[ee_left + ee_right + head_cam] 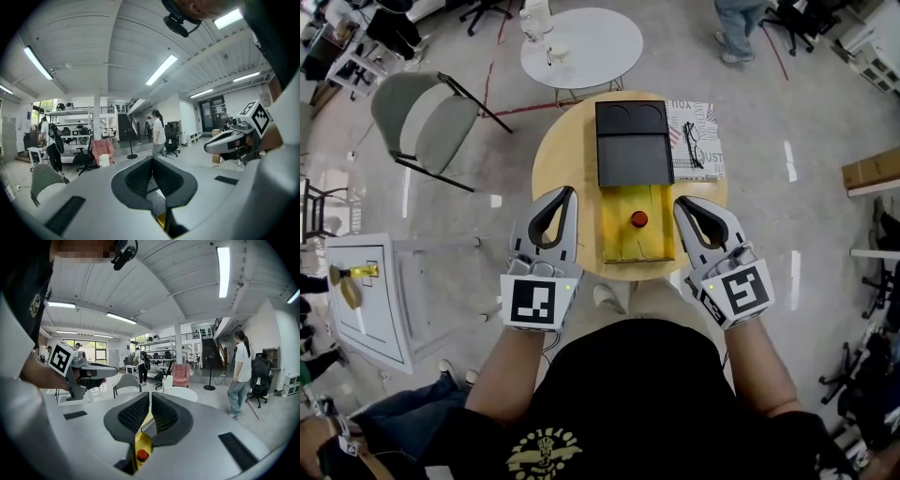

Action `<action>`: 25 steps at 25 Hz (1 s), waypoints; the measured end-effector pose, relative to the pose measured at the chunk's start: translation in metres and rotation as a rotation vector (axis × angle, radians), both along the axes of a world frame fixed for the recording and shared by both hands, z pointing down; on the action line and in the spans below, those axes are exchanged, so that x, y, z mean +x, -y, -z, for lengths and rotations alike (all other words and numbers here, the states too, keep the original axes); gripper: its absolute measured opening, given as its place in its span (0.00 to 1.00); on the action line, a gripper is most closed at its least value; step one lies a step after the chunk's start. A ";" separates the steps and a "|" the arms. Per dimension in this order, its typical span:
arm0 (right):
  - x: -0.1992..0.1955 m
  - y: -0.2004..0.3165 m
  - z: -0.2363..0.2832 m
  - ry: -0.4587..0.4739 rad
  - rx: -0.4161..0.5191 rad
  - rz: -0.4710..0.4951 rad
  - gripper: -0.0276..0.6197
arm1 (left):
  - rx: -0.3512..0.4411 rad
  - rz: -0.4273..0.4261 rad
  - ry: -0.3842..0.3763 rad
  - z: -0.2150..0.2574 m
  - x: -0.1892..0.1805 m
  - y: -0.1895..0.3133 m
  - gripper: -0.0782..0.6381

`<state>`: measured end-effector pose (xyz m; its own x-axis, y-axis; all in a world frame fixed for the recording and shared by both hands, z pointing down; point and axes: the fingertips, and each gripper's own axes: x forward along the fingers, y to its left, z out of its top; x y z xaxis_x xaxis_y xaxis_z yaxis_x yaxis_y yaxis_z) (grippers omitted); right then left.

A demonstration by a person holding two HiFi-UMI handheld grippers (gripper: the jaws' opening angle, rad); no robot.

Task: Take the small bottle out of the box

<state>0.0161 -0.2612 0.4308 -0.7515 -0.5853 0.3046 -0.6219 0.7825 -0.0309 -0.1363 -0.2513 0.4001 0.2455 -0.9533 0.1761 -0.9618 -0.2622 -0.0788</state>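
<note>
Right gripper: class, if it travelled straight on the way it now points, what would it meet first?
Probably the black lid of the yellow box: the right gripper angles inward toward it from the box's right side. Its height is unclear, so it might pass over instead.

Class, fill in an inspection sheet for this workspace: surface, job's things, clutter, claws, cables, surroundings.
Surface: round wooden table, mostly covered.
Job's things: yellow box with a black lid over its far end; small red-capped bottle inside the open part.
Clutter: newspaper with glasses on it, right of the lid.
Claws: left claw shut, empty, left of the box; right claw barely apart, empty, right of it.
Cables: nothing seen.
Surroundings: grey chair, white round table, person standing beyond.
</note>
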 end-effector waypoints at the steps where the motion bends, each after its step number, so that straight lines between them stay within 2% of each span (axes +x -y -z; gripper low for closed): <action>1: -0.001 0.000 -0.004 0.001 -0.004 0.004 0.09 | -0.002 0.000 0.001 -0.003 0.000 0.001 0.13; 10: -0.008 -0.005 -0.047 -0.025 -0.058 0.045 0.15 | -0.025 -0.022 0.006 -0.036 0.011 0.003 0.13; 21: -0.011 -0.004 -0.116 -0.067 -0.135 0.083 0.21 | -0.098 -0.018 0.007 -0.095 0.014 0.004 0.13; 25: -0.014 -0.008 -0.137 -0.085 -0.165 0.113 0.23 | -0.102 -0.033 0.031 -0.109 0.021 0.005 0.13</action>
